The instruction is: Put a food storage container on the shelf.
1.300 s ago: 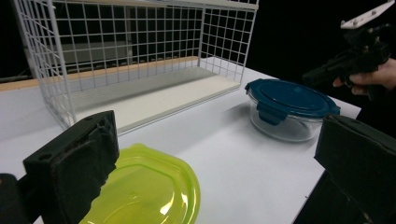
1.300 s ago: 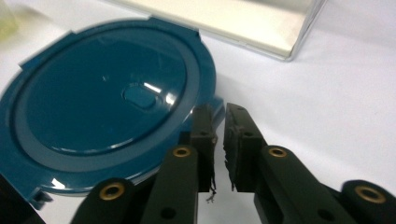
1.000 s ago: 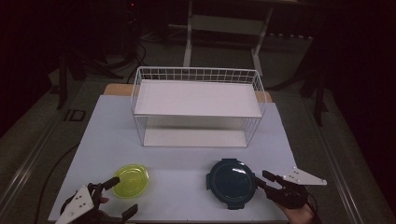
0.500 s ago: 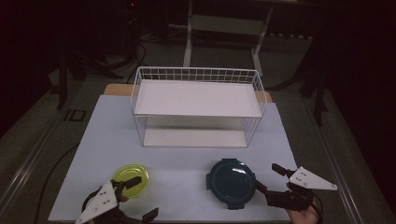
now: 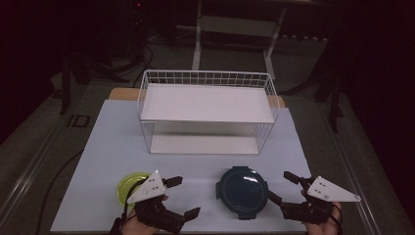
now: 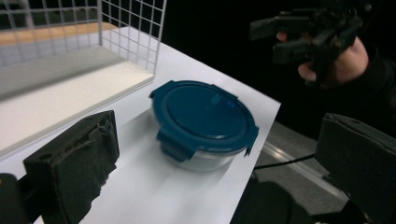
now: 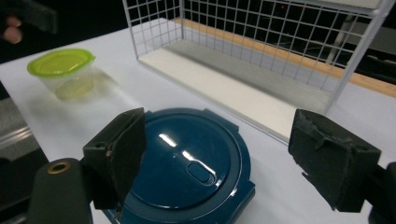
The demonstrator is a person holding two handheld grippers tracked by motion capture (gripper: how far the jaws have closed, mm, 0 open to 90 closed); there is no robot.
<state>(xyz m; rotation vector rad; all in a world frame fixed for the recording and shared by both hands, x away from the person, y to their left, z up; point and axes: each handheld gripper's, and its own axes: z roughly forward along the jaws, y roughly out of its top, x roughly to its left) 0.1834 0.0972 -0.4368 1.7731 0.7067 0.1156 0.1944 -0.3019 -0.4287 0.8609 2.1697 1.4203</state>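
Since both sets of jaws stand wide and empty, the left gripper [image 5: 180, 197] by the green-lidded tub [image 5: 128, 185] could knock it aside. At right, the blue-lidded container [image 5: 242, 192] near the table's edge could slide off under the right gripper [image 5: 282, 188]. No writing is legible.

My left tool [image 5: 185, 197] and right tool [image 5: 284, 187] are black, each topped with a pale grey three-cornered plate dotted with small dark holes. The round container [image 5: 242, 192] between them has a deep teal-blue lid over a clear body. The small tub [image 7: 63, 72] is see-through with a lime-green lid. The wire rack [image 5: 207, 110] is white, a square grid pattern, with white shelves. The surface [image 5: 107, 132] under it all is white with a faint bluish cast.
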